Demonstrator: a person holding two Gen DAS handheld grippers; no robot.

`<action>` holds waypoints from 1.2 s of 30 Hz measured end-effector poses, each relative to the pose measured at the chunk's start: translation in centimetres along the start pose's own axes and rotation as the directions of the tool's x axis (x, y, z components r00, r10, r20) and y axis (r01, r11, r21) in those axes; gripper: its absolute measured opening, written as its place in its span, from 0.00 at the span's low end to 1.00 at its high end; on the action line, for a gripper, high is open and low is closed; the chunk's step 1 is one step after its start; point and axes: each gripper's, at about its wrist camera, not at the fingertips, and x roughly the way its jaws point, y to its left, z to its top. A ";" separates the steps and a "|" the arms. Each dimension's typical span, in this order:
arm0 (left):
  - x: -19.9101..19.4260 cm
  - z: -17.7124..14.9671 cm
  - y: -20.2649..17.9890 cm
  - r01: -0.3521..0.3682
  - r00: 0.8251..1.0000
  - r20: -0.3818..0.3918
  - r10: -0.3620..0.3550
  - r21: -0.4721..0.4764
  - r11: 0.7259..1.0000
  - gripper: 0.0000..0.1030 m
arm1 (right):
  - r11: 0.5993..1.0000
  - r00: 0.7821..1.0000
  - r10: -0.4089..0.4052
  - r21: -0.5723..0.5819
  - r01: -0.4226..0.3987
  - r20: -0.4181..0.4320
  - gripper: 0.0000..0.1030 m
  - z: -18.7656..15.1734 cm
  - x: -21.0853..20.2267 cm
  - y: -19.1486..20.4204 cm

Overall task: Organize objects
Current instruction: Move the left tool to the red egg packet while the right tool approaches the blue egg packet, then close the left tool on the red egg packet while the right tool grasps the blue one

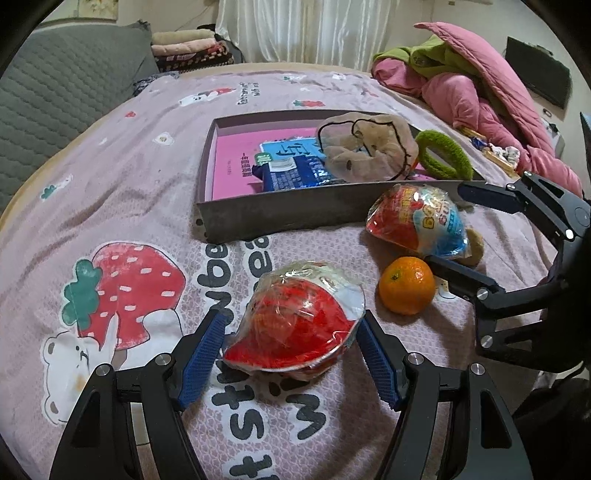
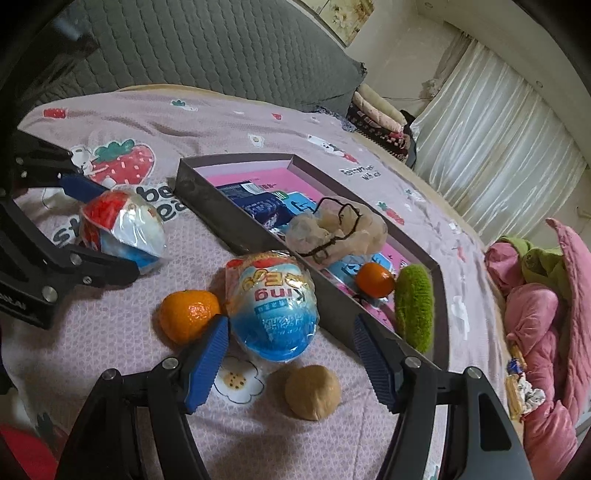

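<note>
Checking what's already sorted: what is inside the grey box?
The grey box holds a pink book, a blue packet, a beige pouch, an orange and a green loop. Anything beneath the pouch is hidden.

Light: soft, even daylight from the curtain (image 1: 306, 29)
Shadows: faint beside the orange (image 1: 406, 284)
Glare: on the wrapped egg (image 2: 273, 302)
Edges: bowed, dark corners

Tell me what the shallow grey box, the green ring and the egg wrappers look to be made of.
Shallow grey box: probably matte cardboard, with thin flat walls and a scuffed face. Green ring: fuzzy fabric, maybe terry or chenille, with visible pile. Egg wrappers: clear glossy plastic film, crinkled with bright glints.
</note>
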 end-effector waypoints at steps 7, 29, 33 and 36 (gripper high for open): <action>0.1 0.1 0.0 -0.002 1.000 0.002 0.002 -0.004 1.000 0.72 | 0.988 0.994 0.110 0.110 -0.110 0.007 0.66 0.9 0.3 -1.3; 1.3 1.4 0.3 -0.007 1.000 -0.012 0.006 -0.055 0.998 0.72 | 0.875 0.946 0.323 0.384 -0.296 -0.008 0.53 1.5 2.6 -3.7; 1.8 1.7 0.7 0.004 1.000 -0.022 -0.006 -0.087 0.996 0.72 | 0.864 0.942 0.336 0.399 -0.308 0.000 0.52 1.5 2.7 -3.8; 2.0 1.9 0.9 0.016 1.000 -0.022 -0.019 -0.103 0.995 0.72 | 0.854 0.938 0.346 0.411 -0.319 0.007 0.52 1.5 2.7 -3.9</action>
